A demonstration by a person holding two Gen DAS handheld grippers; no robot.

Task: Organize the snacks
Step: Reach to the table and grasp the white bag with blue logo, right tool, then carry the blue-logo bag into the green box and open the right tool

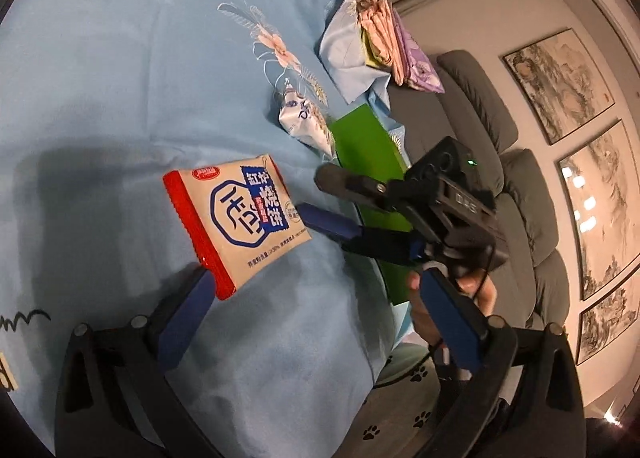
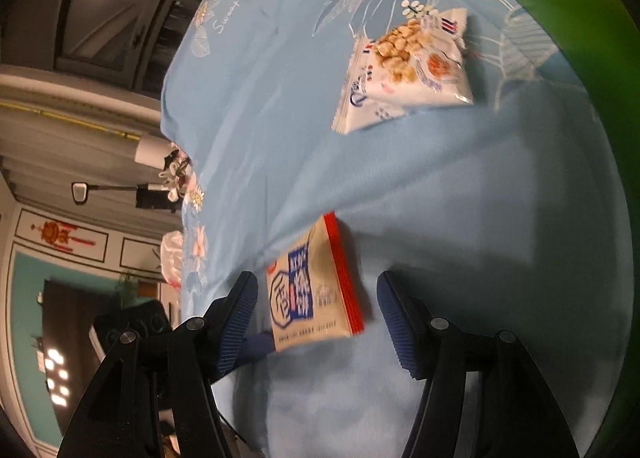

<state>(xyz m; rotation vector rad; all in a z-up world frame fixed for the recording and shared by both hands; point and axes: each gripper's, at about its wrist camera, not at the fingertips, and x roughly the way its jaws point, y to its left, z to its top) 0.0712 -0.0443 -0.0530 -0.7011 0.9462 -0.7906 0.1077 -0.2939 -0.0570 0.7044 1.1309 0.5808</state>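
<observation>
A beige snack pack with a red edge and blue print lies on the light blue bedsheet. In the right wrist view the same pack sits between the fingers of my right gripper, which is open; neither pad touches it. In the left wrist view, my right gripper reaches in from the right, one blue fingertip at the pack's corner. My left gripper is open wide below the pack, its left finger by the red edge. A white puffed-snack bag lies farther off, beside a green box.
Folded cloths are stacked at the bed's far edge. Beyond the bed stands a grey sofa, with framed paintings on the wall behind it. A paw-print rug shows below the bed's edge. The green box fills the right wrist view's right side.
</observation>
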